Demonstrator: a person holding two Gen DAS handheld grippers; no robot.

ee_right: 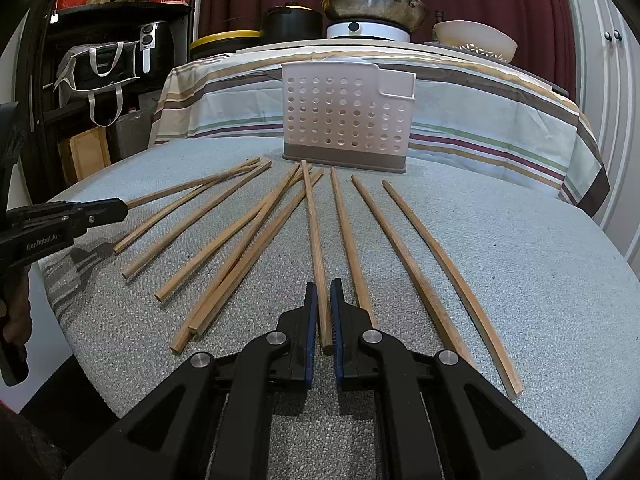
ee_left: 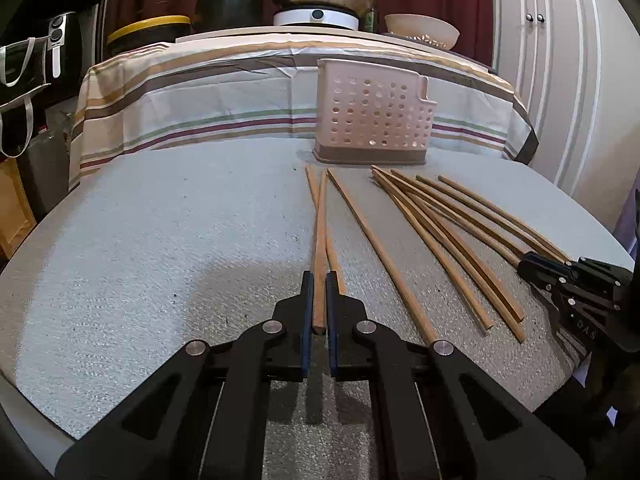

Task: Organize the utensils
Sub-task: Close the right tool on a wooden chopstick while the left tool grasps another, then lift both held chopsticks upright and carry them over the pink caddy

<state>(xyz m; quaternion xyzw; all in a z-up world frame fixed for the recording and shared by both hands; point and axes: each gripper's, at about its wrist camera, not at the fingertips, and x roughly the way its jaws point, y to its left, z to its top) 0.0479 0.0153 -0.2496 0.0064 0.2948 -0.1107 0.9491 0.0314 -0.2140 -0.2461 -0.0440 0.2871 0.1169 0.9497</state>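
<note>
Several wooden chopsticks (ee_right: 240, 236) lie fanned out on the grey foam mat (ee_right: 520, 264), pointing toward a pale perforated utensil holder (ee_right: 346, 120) that stands upright at the mat's far edge; the holder also shows in the left wrist view (ee_left: 372, 114). My left gripper (ee_left: 319, 280) is shut on the near end of one chopstick (ee_left: 319, 240), which crosses another. It appears at the left edge of the right wrist view (ee_right: 116, 206). My right gripper (ee_right: 324, 290) is shut on the near end of a middle chopstick (ee_right: 314, 232). It shows at the right edge of the left wrist view (ee_left: 528, 264).
A striped cloth (ee_right: 480, 120) covers the table behind the mat. Beyond it stand a steel pan (ee_right: 372, 4) on a white cooker, a black pot (ee_right: 292, 20) and a cream bowl (ee_right: 476, 38). Shelves with bags (ee_right: 100, 68) stand at the left.
</note>
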